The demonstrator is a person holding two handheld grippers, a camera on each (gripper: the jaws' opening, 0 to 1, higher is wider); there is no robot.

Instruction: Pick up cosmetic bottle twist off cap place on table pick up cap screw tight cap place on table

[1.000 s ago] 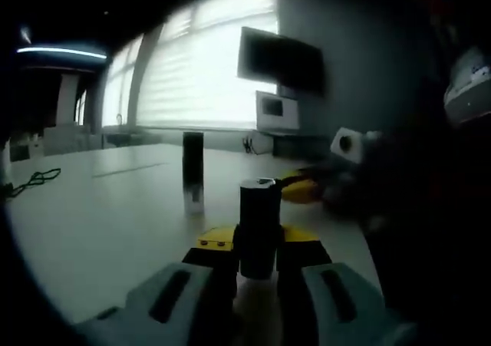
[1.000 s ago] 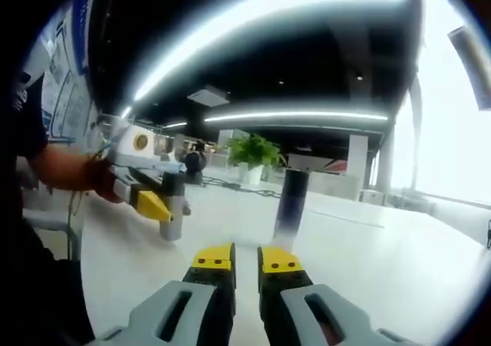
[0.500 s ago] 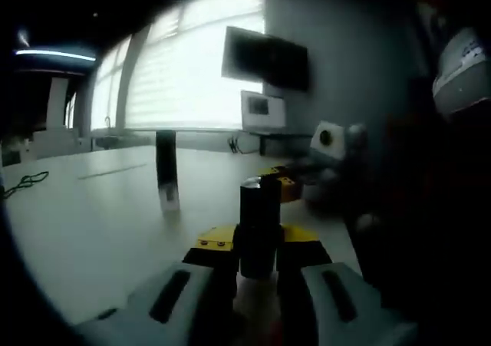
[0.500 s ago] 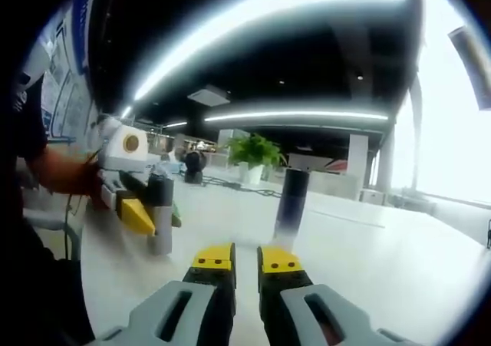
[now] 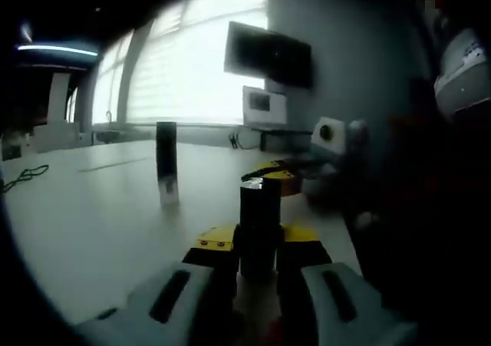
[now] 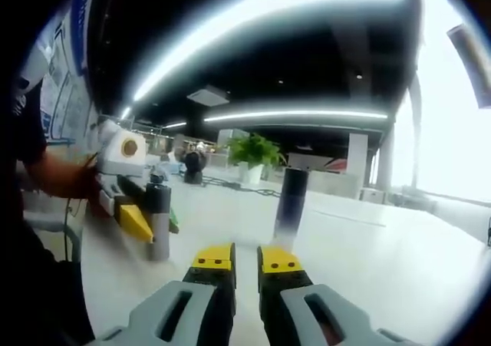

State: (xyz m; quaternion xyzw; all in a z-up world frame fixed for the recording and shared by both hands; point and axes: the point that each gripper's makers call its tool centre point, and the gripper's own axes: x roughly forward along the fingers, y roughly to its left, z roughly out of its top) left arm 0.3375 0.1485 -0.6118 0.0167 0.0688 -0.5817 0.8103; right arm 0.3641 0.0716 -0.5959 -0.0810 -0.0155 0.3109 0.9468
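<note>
My left gripper [image 5: 259, 242] is shut on a dark cylindrical cosmetic bottle [image 5: 259, 223], held upright just over the white table [image 5: 92, 215]. In the right gripper view the same bottle [image 6: 159, 223] shows at the left, dark on top and grey below, between the left gripper's yellow fingertips [image 6: 136, 222]. A tall dark cylinder with a paler lower end [image 5: 166, 162] stands upright on the table; I cannot tell whether it is a cap or a second bottle. It stands straight ahead of my right gripper [image 6: 247, 258], whose jaws are together with nothing between them.
The right gripper [image 5: 280, 179] enters the left gripper view from the right. A person's hand [image 6: 65, 181] holds the left gripper. A black cable [image 5: 23, 176] lies far left on the table. A potted plant [image 6: 253, 156] stands at the back.
In the right gripper view the left gripper with the bottle has moved left and lower, closer to the table. The right gripper and the standing cylinder have stayed put.
</note>
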